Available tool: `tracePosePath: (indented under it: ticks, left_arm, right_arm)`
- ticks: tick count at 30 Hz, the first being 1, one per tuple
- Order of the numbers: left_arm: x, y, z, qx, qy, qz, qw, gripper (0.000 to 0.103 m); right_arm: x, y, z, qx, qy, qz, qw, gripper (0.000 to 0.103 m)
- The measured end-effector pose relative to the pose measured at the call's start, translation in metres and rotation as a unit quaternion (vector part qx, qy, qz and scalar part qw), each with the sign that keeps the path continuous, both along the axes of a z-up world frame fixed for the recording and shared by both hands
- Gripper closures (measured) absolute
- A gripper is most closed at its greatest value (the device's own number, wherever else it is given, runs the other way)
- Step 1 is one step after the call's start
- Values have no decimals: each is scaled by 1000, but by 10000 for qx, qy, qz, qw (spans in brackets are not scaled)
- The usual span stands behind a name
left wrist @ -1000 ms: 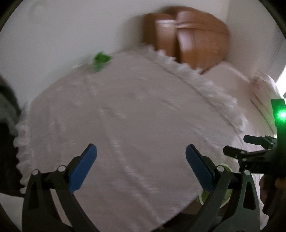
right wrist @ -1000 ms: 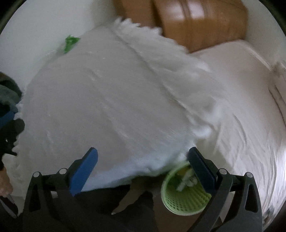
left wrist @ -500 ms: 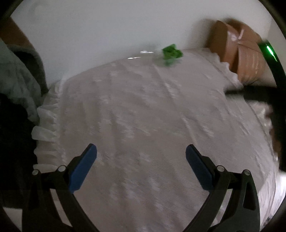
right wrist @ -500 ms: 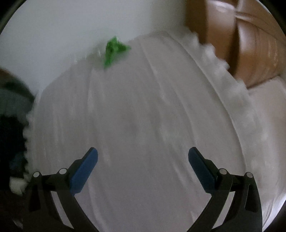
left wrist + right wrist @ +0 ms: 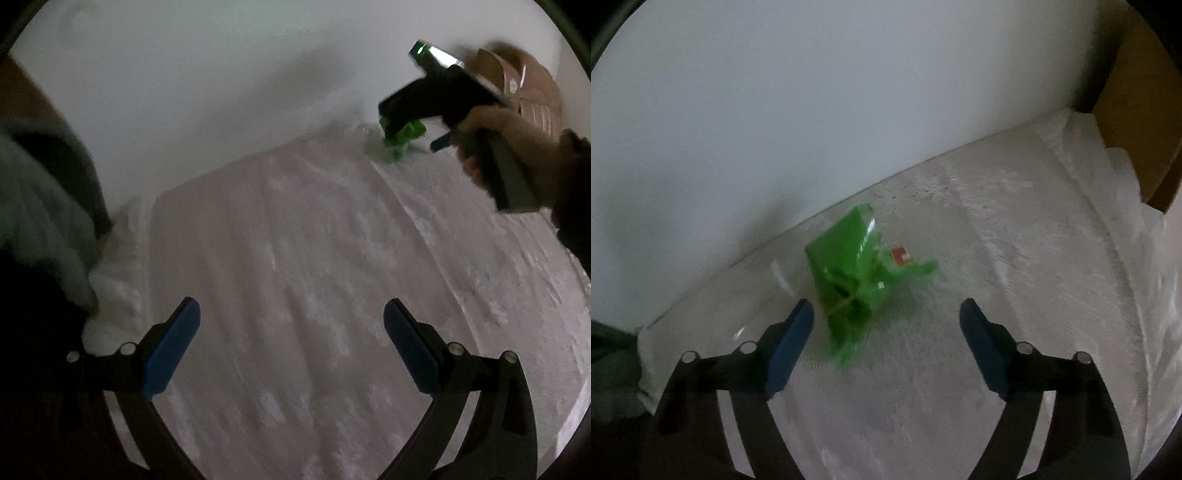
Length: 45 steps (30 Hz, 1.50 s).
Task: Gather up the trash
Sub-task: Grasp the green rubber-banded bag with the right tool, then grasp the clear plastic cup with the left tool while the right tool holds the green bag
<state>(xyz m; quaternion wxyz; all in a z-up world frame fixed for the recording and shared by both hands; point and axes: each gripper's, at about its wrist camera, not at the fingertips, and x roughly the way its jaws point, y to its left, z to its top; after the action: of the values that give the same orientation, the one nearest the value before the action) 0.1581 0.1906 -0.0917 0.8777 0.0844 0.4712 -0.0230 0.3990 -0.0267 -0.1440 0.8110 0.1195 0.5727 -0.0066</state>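
A crumpled green wrapper [image 5: 855,273] with a small red patch lies on the white lace tablecloth [image 5: 1015,258], close to the wall. My right gripper [image 5: 886,325] hangs just over it; its jaws are closing, with the wrapper's lower part between them, nearer the left pad, and neither pad pressing on it. In the left wrist view the same green wrapper [image 5: 400,138] shows at the far edge under the right gripper [image 5: 413,127], held by a hand [image 5: 509,144]. My left gripper [image 5: 291,332] stands open over bare cloth with nothing between its fingers.
A white wall [image 5: 812,92] rises directly behind the table. A brown chair back [image 5: 528,88] stands at the far right, and a brown edge [image 5: 1137,110] shows past the cloth's frilled corner. A grey garment [image 5: 40,206] hangs at the left.
Both grippers swept across the table toward the wall. The right gripper came down over the green wrapper and its jaws narrowed. The green bin seen a second ago has left view.
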Motion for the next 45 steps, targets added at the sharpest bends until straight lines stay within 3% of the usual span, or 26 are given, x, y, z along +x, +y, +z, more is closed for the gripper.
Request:
tracePosePath:
  ticks: [1, 5, 6, 7, 12, 20, 25, 30, 36, 38, 41, 45]
  left_arm:
    - [6, -1, 3, 44, -101, -83, 9999, 8]
    - [28, -3, 12, 222, -364, -302, 9986, 8]
    - [38, -2, 14, 268, -417, -347, 9982, 8]
    - [44, -3, 17, 303, -462, -381, 9977, 8]
    - [88, -15, 23, 530, -698, -715, 9936, 8]
    - [149, -64, 9, 1244, -800, -1952, 9696, 8]
    - [177, -81, -1, 1375, -565, -2450, 9580, 8]
    - [191, -90, -18, 1558, -271, -2882, 9444, 8]
    - [209, -102, -47, 1880, 173, -3157, 9299, 8]
    - [211, -104, -52, 1892, 262, -3202, 9279, 9]
    - [210, -108, -58, 1978, 345, -3188, 9263, 32]
    - [198, -110, -55, 1865, 283, -2940, 9370, 33]
  right_arm:
    - [1, 1, 1, -38, -52, -18, 10000, 26]
    - [10, 6, 3, 6, -148, 31, 9999, 43]
    - [9, 5, 3, 55, -152, 73, 9998, 65]
    - [8, 4, 4, 73, -160, 74, 9998, 69]
    - [-13, -15, 15, 192, -329, 52, 9993, 70]
    - [-86, -51, 47, 425, -600, 69, 9973, 70]
    - [-142, -72, 55, 545, -565, -19, 9969, 70]
    - [-171, -84, 58, 695, -487, -168, 9963, 69]
    - [-224, -100, 52, 917, -468, -323, 9942, 69]
    - [-234, -101, 51, 960, -470, -348, 9937, 69]
    - [-250, -106, 49, 1021, -484, -425, 9927, 69]
    - [-270, -110, 49, 1079, -556, -512, 9913, 69]
